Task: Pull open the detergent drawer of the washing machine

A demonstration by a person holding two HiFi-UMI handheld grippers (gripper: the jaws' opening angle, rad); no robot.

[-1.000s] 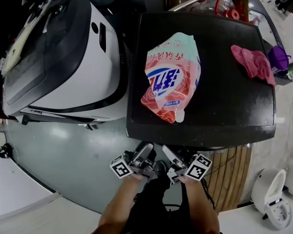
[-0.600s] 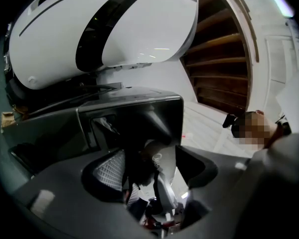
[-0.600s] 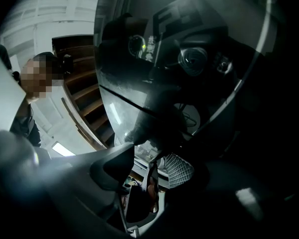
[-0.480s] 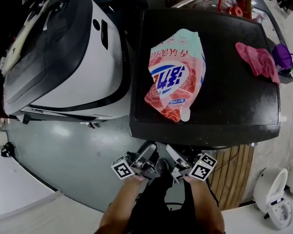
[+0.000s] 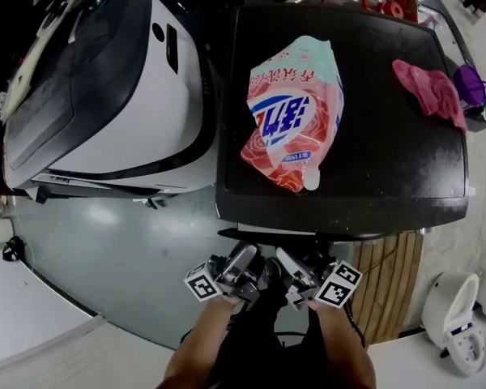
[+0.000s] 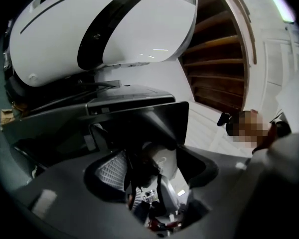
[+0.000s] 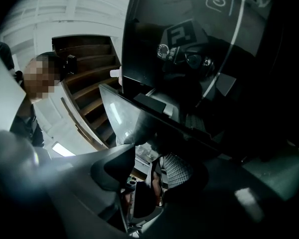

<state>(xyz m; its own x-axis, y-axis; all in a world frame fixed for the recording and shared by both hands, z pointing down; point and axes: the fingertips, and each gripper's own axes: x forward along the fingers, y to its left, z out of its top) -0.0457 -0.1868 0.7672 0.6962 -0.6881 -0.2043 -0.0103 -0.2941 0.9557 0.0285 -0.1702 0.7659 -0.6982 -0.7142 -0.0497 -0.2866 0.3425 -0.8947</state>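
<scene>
The white washing machine (image 5: 138, 112) with a dark lid stands at the left of the head view and fills the top of the left gripper view (image 6: 139, 29). A small dark oblong panel (image 5: 172, 51) sits on its top near the table; I cannot tell which part is the drawer. My left gripper (image 5: 245, 259) and right gripper (image 5: 285, 262) hang side by side close to my body, below the table's front edge and well away from the machine. The left jaws (image 6: 149, 183) have just been opening and the right jaws (image 7: 144, 183) closing. Both stand apart with nothing gripped.
A black table (image 5: 389, 168) stands right of the machine. It carries a pink and blue detergent bag (image 5: 296, 112) and a pink cloth (image 5: 429, 91). Grey floor (image 5: 121, 250) lies in front of the machine. A white toilet-like fixture (image 5: 454, 322) sits at the lower right.
Both grippers have shifted slightly in the head view, the right one a little rightward and toward me. The table and bag sit a bit higher in the picture. Nothing was taken hold of.
</scene>
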